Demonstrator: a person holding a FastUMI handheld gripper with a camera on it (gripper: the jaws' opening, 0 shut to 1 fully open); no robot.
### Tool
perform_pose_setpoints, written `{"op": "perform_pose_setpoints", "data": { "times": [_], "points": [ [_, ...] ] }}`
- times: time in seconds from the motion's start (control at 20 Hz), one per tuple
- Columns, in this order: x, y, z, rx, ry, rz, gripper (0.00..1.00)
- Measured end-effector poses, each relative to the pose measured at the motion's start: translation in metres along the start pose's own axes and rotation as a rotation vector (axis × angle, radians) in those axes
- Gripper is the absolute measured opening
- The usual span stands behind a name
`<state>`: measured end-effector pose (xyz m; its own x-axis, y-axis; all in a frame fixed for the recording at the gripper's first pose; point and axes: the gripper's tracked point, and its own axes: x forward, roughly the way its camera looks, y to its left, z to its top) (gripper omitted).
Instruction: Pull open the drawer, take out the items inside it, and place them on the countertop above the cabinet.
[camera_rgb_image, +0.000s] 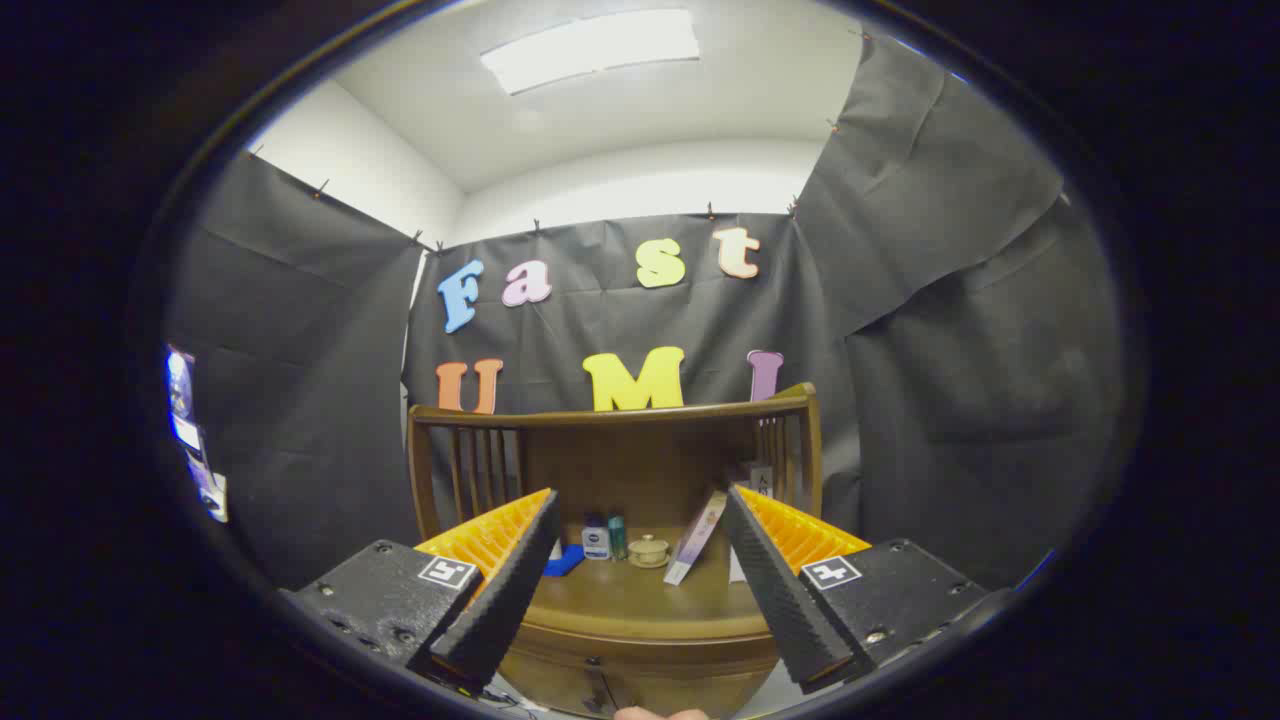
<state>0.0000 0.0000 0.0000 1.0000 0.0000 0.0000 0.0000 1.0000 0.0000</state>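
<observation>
Item count, gripper view:

- Gripper (640, 535): one, with two fingers (500, 590) spread wide, nothing between them.
- Wooden cabinet (640, 610): one, at 12 o'clock beyond the fingers, with one railed back.
- Small bottles (597, 538): two, side by side on the countertop.
- Lidded cup (649, 550): one, at 3 o'clock of the bottles.
- Leaning flat box (697, 538): one, at 3 o'clock of the cup.
- Blue flat item (563, 562): one, at 9 o'clock of the bottles.
- Ceiling light panel (590, 48): one.
</observation>
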Motion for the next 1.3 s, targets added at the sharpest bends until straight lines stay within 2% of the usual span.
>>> {"op": "perform_pose_setpoints", "data": {
  "times": [0.45, 0.9, 1.3],
  "points": [
    [0.001, 0.014, -0.005, -0.020, 0.008, 0.034, 1.00],
    [0.000, 0.012, 0.001, -0.013, -0.023, 0.018, 1.00],
    [0.006, 0.019, -0.022, -0.034, 0.006, -0.005, 1.00]
  ]
}}
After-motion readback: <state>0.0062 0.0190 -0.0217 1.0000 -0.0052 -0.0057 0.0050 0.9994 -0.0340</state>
